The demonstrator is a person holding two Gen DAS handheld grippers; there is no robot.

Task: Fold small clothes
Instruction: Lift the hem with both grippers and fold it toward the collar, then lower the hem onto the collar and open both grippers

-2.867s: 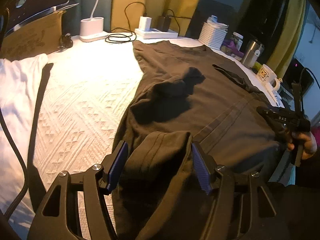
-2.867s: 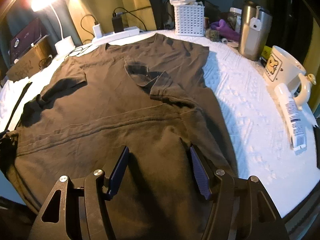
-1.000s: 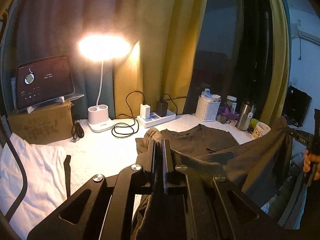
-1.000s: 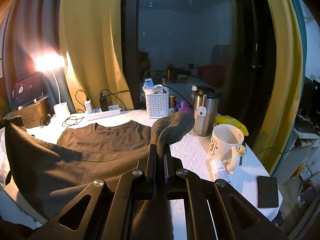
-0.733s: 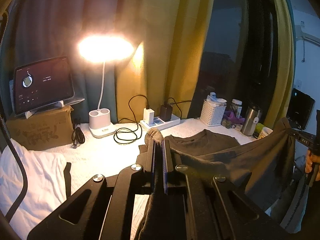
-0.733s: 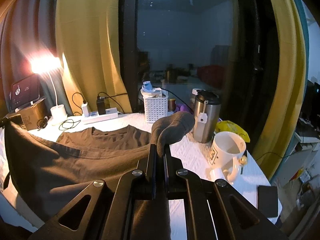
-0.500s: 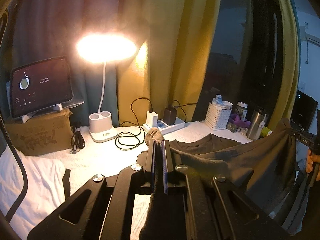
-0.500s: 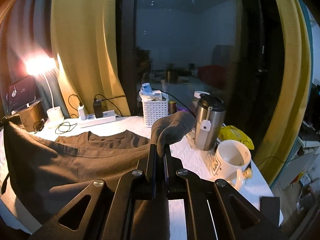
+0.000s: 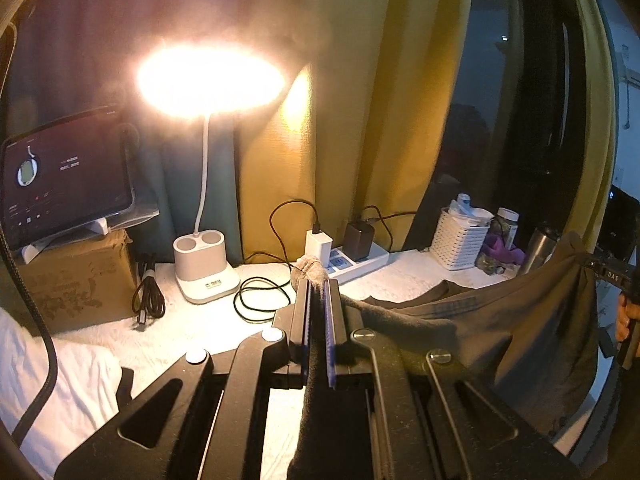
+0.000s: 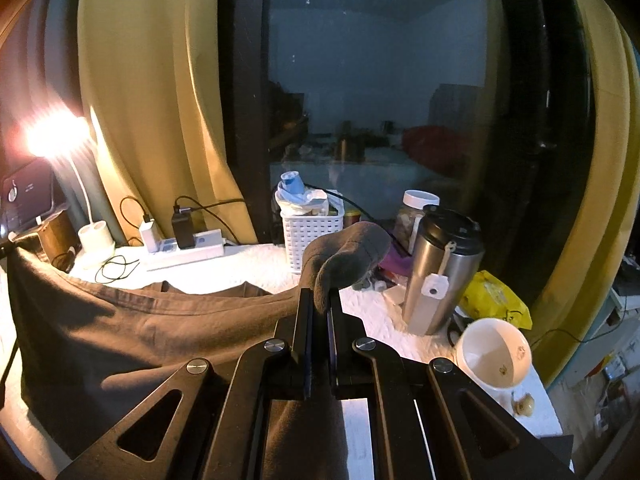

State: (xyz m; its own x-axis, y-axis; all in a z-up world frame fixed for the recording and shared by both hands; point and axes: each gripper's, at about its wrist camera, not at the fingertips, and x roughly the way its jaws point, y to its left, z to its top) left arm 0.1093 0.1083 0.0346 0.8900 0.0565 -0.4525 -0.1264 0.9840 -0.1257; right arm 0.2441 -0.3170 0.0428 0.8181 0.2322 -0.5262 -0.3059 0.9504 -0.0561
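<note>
A dark grey-brown T-shirt [image 9: 532, 320] hangs stretched in the air between both grippers, its collar end still lying on the white textured tabletop [image 9: 400, 280]. My left gripper [image 9: 318, 284] is shut on one hem corner, with a tuft of cloth poking out past its tips. In the right wrist view my right gripper [image 10: 319, 294] is shut on the other hem corner, and the T-shirt [image 10: 120, 328] sags away to the left. The right gripper [image 9: 600, 266] also shows at the far right of the left wrist view, held by a hand.
At the back stand a lit desk lamp [image 9: 206, 264], a power strip with chargers [image 9: 352, 258], coiled cables [image 9: 260, 296] and a white basket [image 10: 312, 236]. A steel tumbler [image 10: 440, 276] and white mug [image 10: 494, 354] sit right. A tablet on a cardboard box [image 9: 68, 276] and white cloth [image 9: 60, 392] lie left.
Both grippers have carried the shirt's hem forward toward the back of the table; lamp, power strip and tumbler loom larger. Less of the shirt lies on the tabletop. Both stay shut.
</note>
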